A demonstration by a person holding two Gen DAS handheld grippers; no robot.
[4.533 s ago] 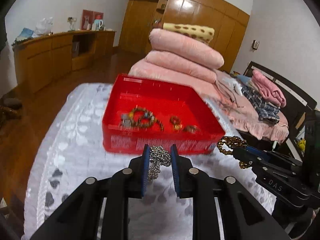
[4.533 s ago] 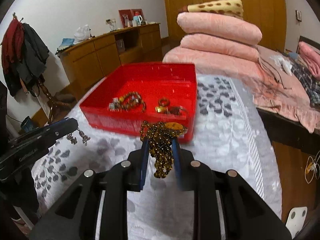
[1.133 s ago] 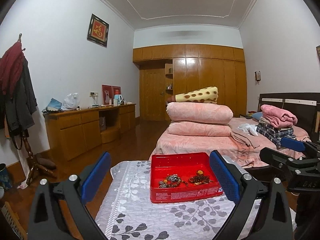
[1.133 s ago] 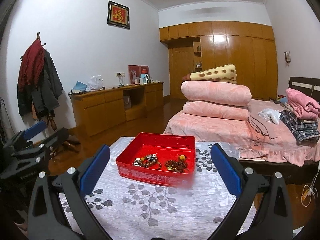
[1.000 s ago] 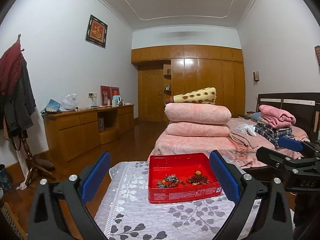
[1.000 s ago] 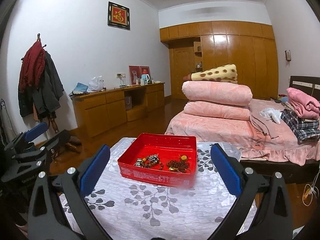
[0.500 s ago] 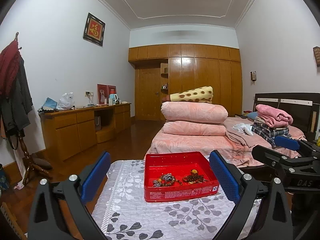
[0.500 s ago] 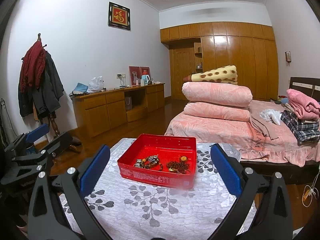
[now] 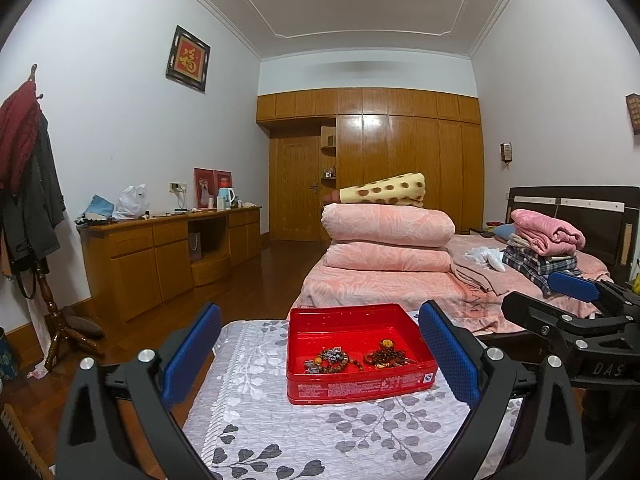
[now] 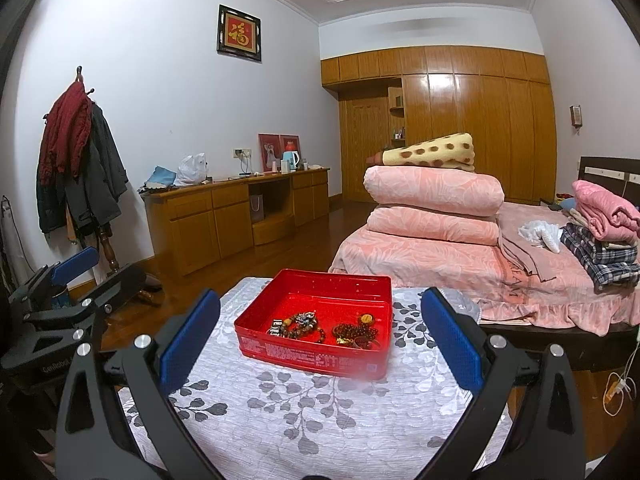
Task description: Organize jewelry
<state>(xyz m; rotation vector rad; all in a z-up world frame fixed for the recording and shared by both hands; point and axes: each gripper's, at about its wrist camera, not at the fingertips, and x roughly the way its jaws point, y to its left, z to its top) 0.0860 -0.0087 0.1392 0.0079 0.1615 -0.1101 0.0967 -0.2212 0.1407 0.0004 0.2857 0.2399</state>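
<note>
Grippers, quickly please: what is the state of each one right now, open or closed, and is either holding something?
Left gripper: open wide, holding nothing.
Right gripper: open wide, holding nothing.

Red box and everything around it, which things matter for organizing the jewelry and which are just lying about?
Belongs to the job:
red box
beaded jewelry inside it

Just lying about:
folded quilts
coats on rack
kettle
plaid clothes

Jewelry pieces in red tin too small to identify.
</note>
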